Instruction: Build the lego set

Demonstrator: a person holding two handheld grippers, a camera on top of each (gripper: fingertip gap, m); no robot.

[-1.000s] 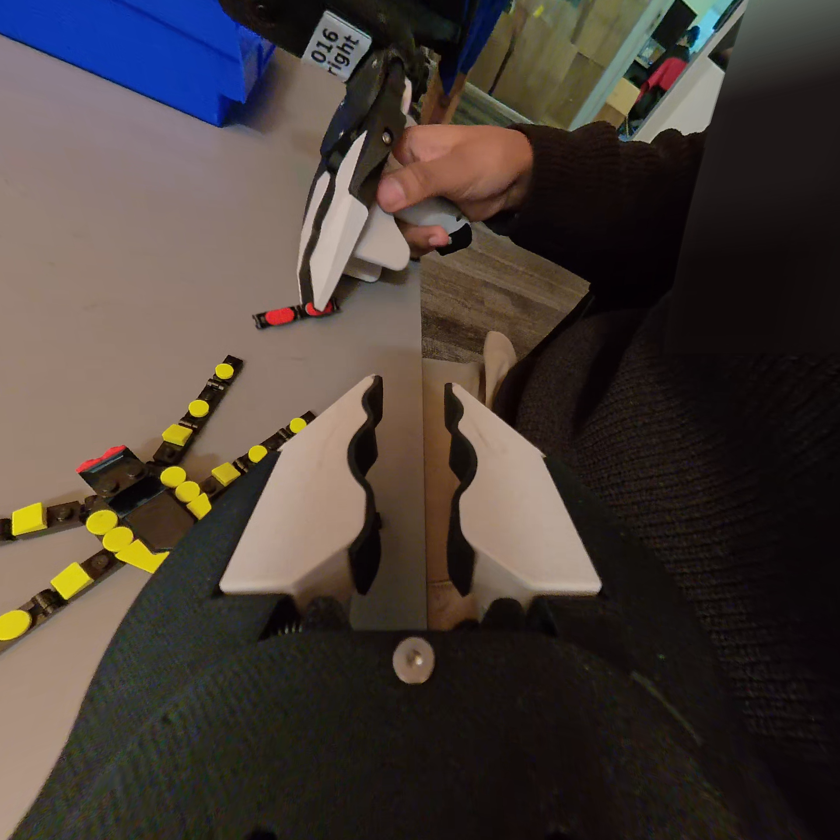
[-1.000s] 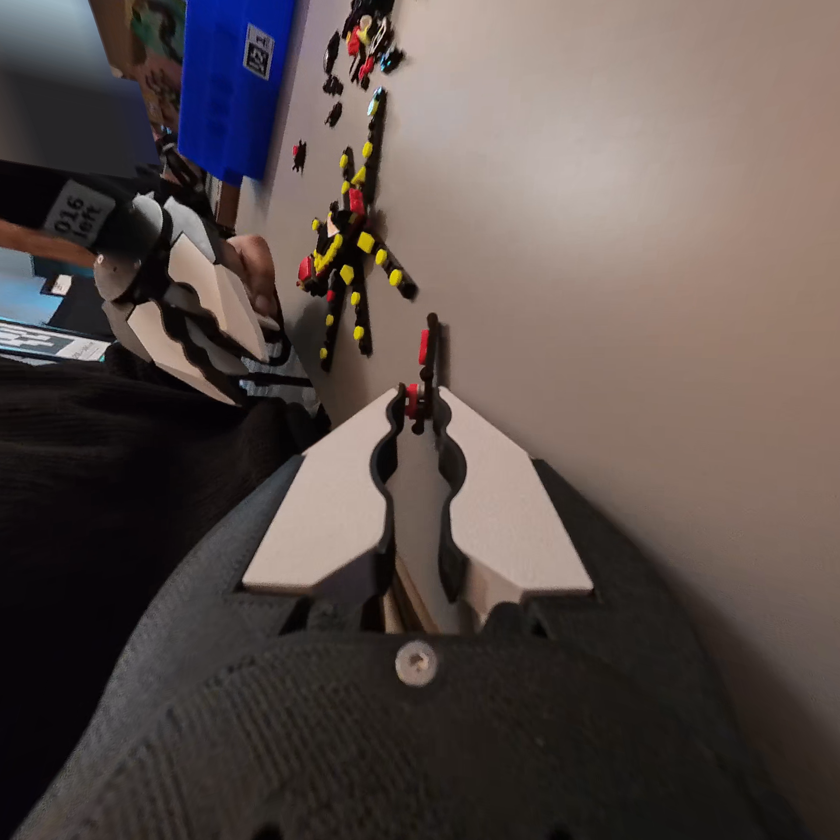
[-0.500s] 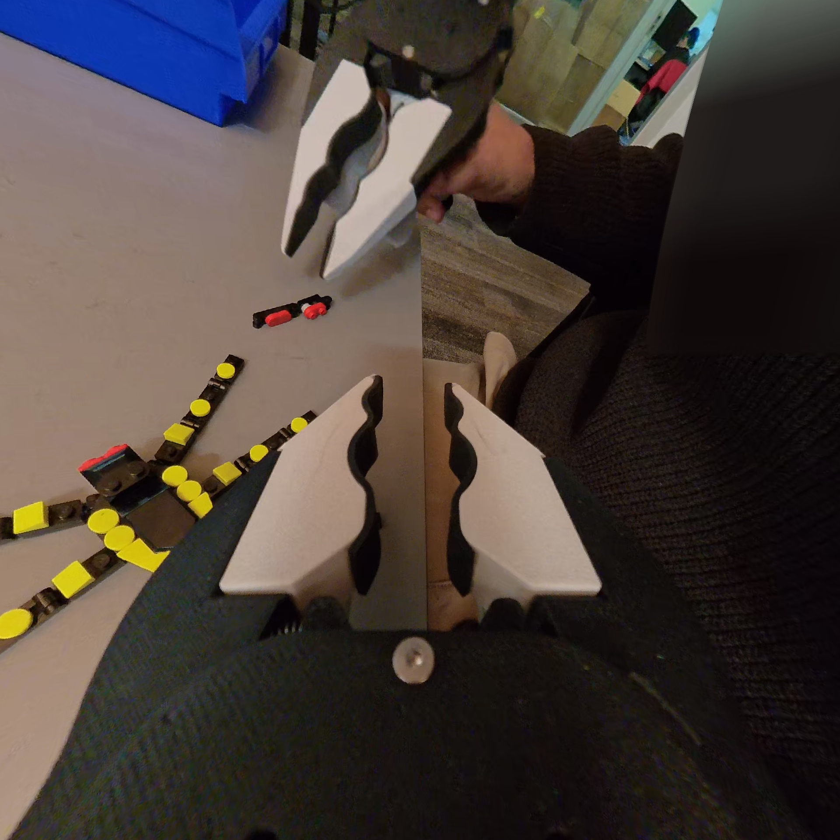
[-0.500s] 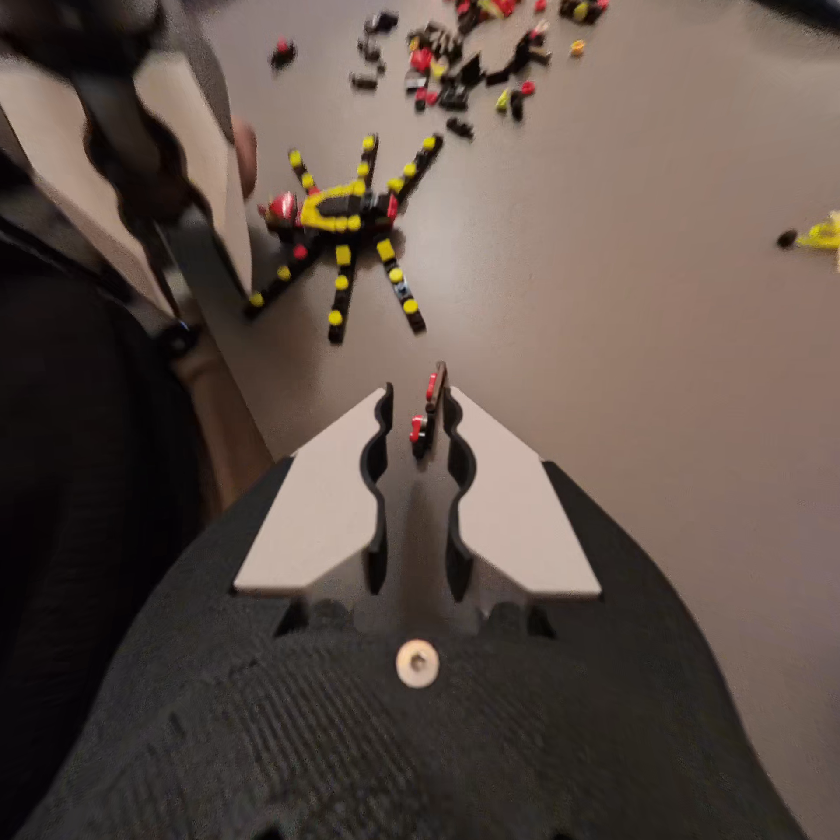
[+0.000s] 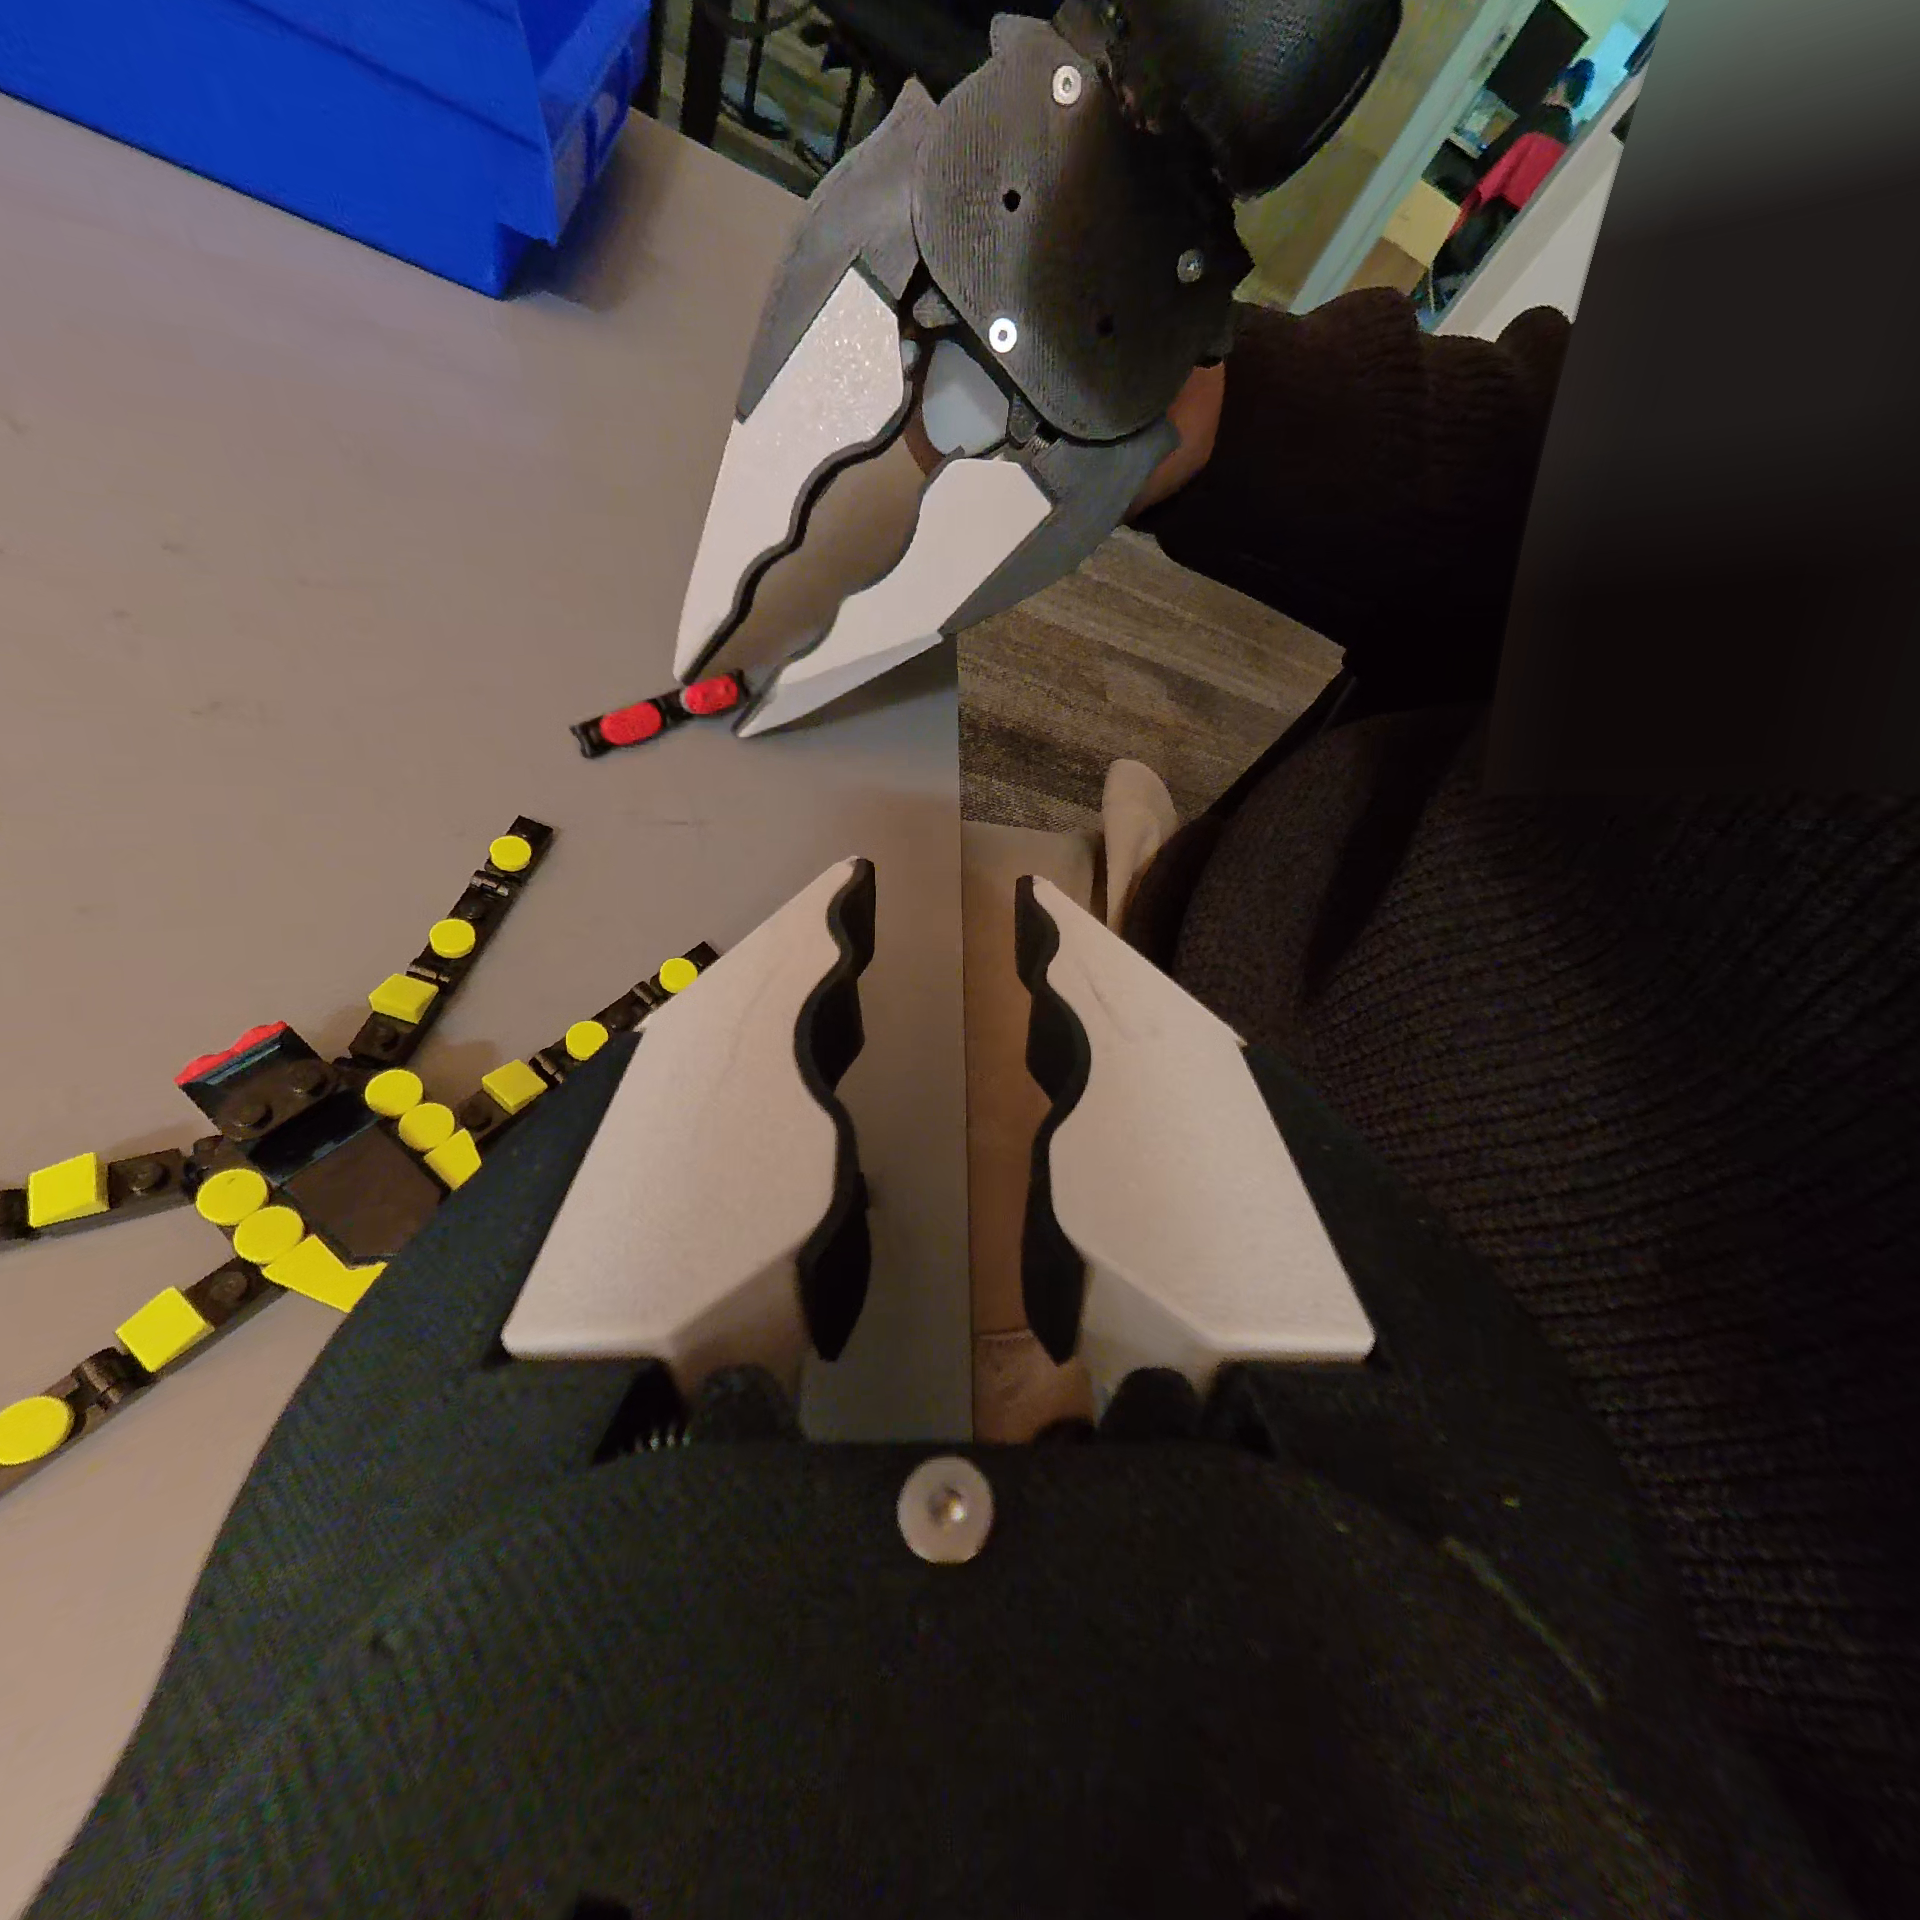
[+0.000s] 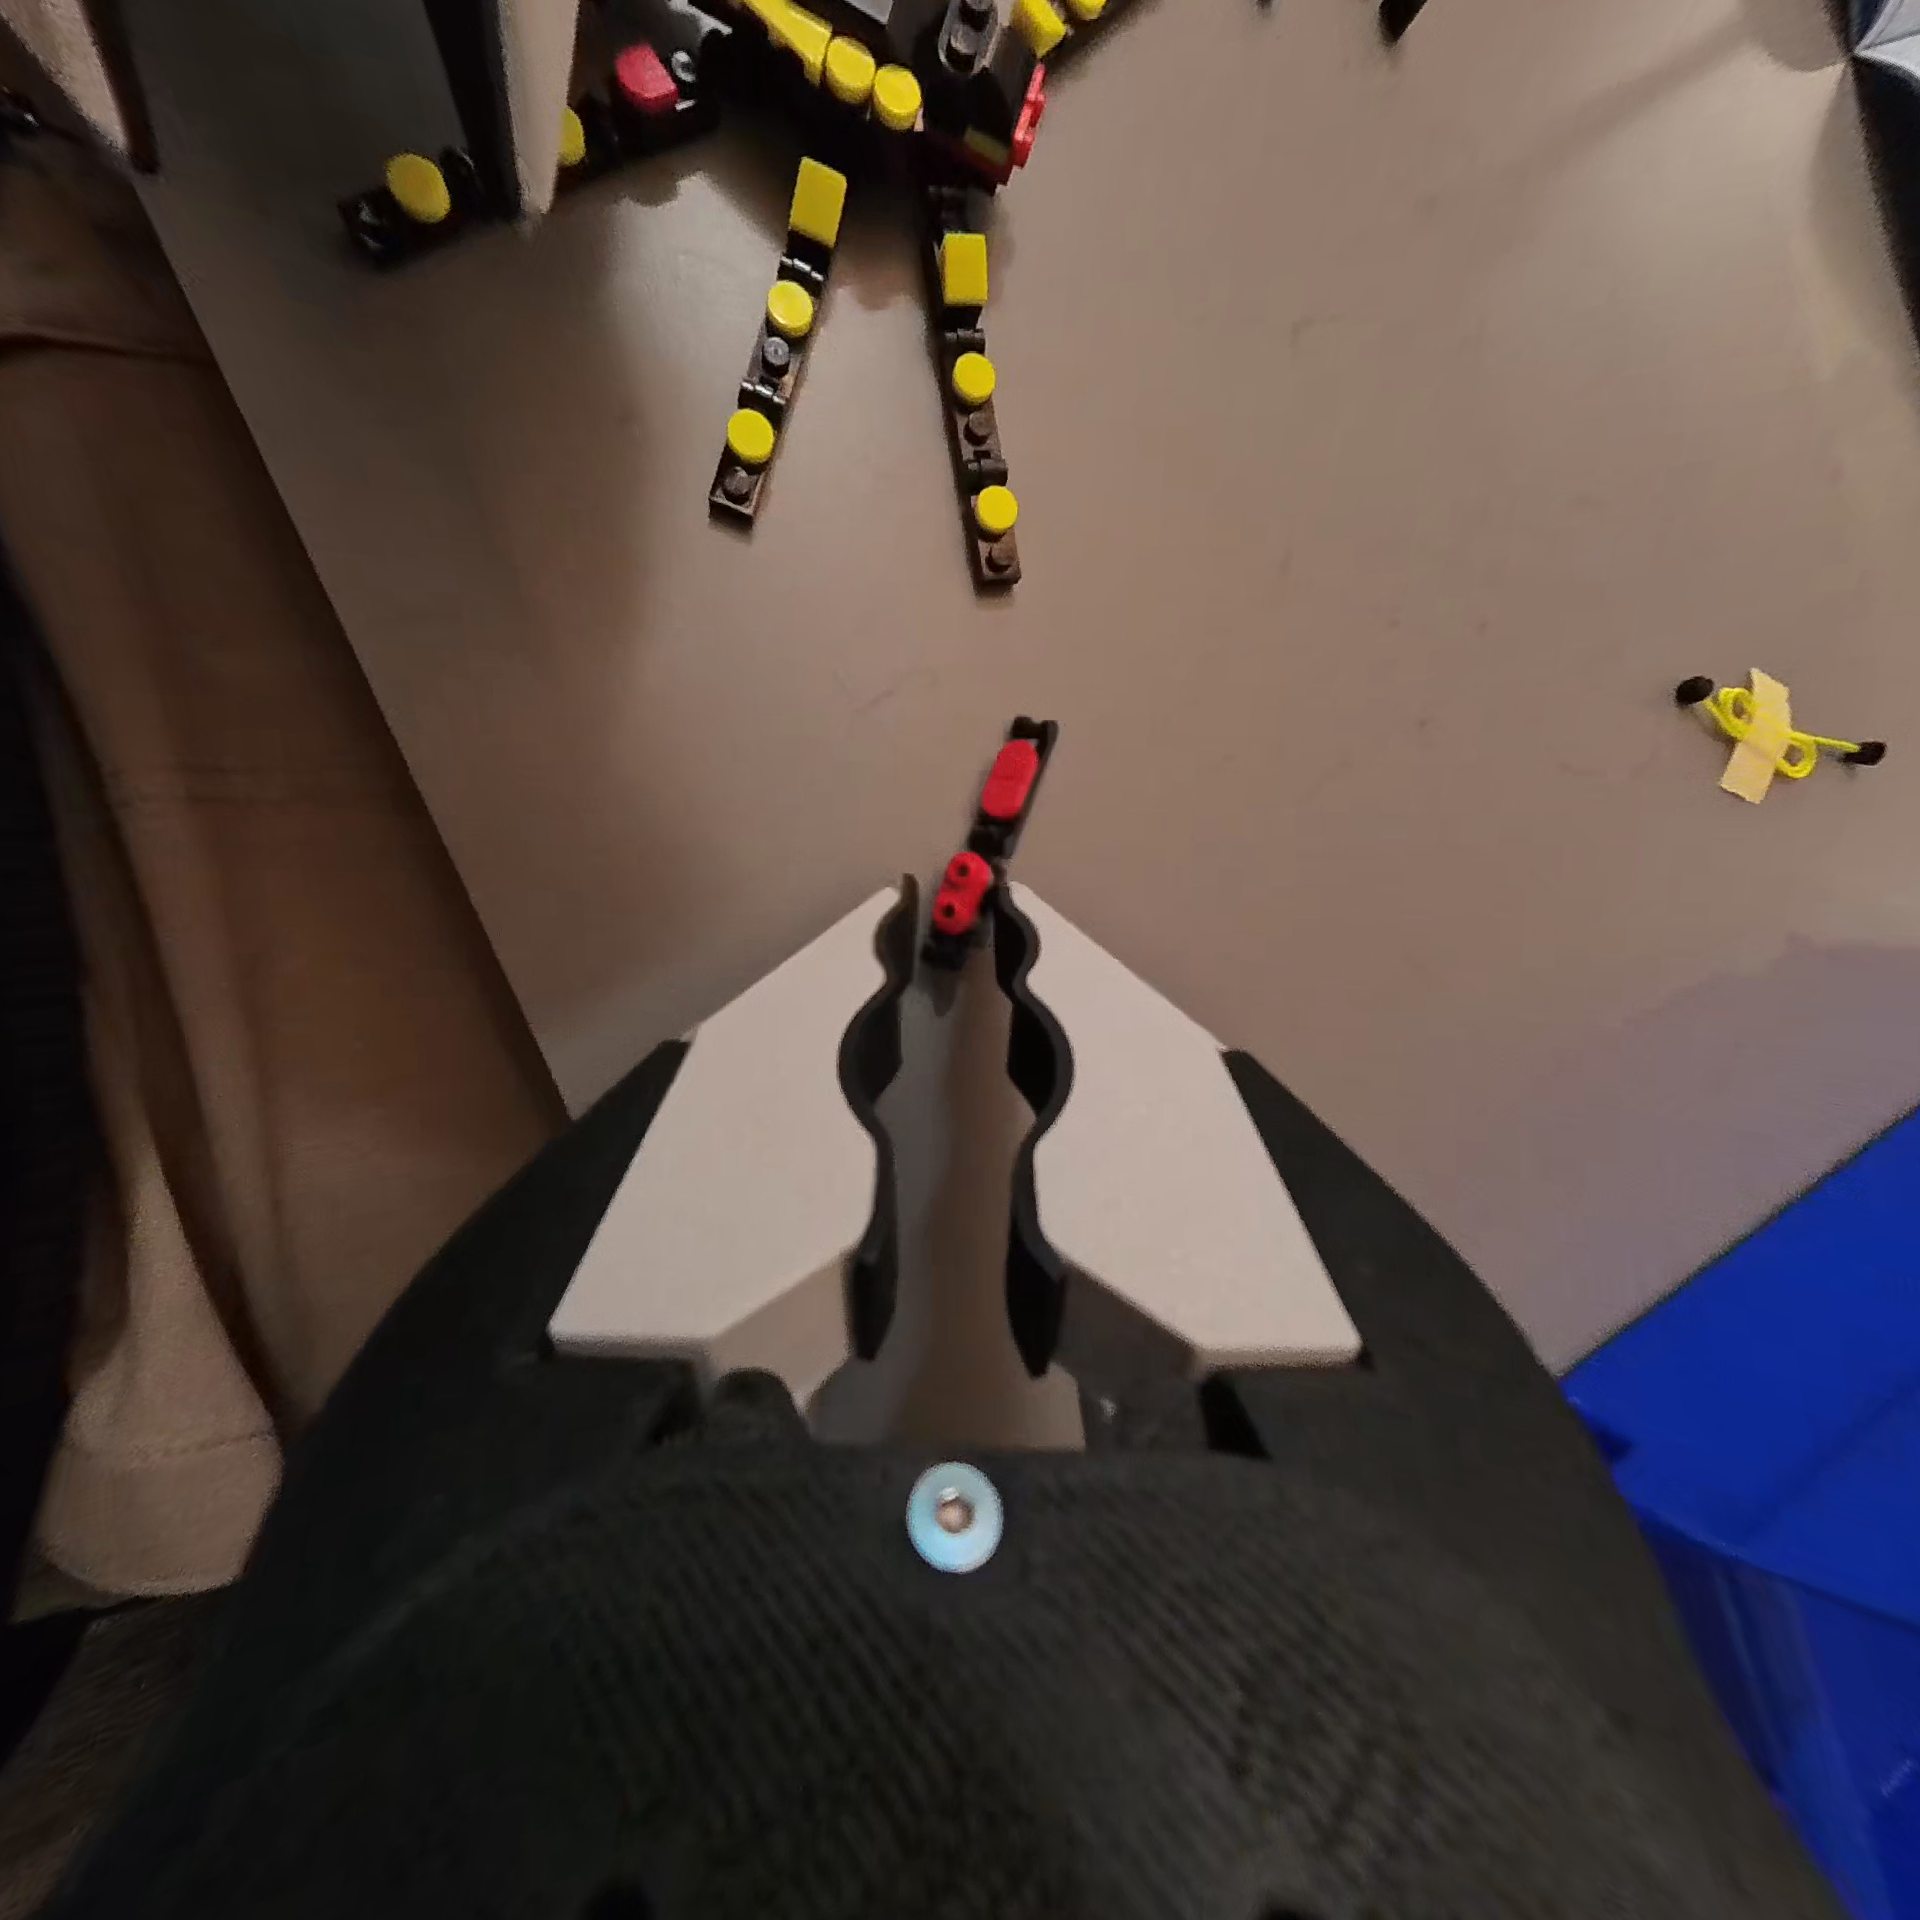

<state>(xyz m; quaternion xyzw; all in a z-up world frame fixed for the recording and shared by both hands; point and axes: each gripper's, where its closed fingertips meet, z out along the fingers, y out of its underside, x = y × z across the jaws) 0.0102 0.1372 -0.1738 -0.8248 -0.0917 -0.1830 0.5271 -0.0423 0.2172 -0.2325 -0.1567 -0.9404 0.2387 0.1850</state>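
Right wrist view: spider model [image 6: 914,94] mostly assembled on table [image 6: 1351,416]. Loose red-studded leg strip [image 6: 987,842] unattached, end between right gripper [image 6: 951,899] tips, narrowly parted, possibly pinching. Left gripper [image 5: 943,883] open, empty.

We see grey bench [image 5: 260,499] carrying spider model [image 5: 312,1122], red-studded black strip [image 5: 655,717], blue bin [image 5: 312,114].

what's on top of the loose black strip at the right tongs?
Two red pieces sit on the black strip: a smooth one at the far end, a studded one between the right tongs. The strip's near end is partly hidden by the fingertips.
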